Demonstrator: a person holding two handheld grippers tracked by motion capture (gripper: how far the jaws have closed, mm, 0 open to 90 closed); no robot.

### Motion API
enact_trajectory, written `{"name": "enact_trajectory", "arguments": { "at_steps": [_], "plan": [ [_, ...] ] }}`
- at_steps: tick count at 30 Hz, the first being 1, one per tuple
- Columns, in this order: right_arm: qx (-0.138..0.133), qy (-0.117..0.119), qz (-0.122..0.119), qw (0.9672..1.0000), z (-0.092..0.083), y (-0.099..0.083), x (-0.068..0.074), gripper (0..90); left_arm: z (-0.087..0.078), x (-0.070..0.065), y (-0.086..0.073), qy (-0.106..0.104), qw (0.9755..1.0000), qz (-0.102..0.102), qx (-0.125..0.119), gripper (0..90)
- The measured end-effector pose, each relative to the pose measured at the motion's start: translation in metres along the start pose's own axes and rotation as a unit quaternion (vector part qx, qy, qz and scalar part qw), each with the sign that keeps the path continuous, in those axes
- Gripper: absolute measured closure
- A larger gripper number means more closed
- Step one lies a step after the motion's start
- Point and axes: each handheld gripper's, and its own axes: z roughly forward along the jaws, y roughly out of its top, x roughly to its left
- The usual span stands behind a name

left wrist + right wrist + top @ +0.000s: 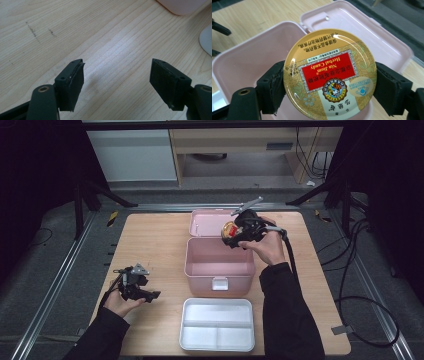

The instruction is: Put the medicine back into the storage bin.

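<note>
Light wooden table [150, 240] carries everything, largest first: an open pink plastic storage box [218, 270] in the middle, looks empty inside, its hinged pink lid [205, 222] lying flat behind it on the far side. Nearer the person sits a white plastic divided tray [217, 324], three compartments, nothing in them, just in front of the box and apart from it. Right gripper [239, 233] is held up over the box's far right corner, jaws clamped on the rim of a round gold tin of herbal candy with a red label [329, 75]; tin is in the air, face toward the gripper's camera, print upside down. Left gripper [117, 82] hovers low over bare table at the left, jaws wide apart, nothing between them, well away from the box. Risk, my guess: the grip is on a smooth curved metal edge with two narrow pads [272, 87], so the tin could pivot or squirt out if pressure eases or the hand tilts; it would then drop into the box or hit the lid and roll off the table's far edge.
</note>
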Motion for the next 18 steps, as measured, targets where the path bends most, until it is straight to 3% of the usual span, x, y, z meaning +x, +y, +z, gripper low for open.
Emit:
{"name": "enact_trajectory", "arguments": {
  "at_steps": [10, 18],
  "plan": [
    [0.016, 0.033, -0.029, 0.9989, 0.04, 0.012, 0.019, 20.6, 0.0, 0.0, 0.0, 0.0, 1.0, 0.001, -0.002, 27.4],
    [0.042, 0.056, -0.053, 0.9961, 0.065, 0.012, 0.03, 20.6, 0.0, 0.0, 0.0, 0.0, 1.0, 0.0, -0.003, 27.4]
  ]
}}
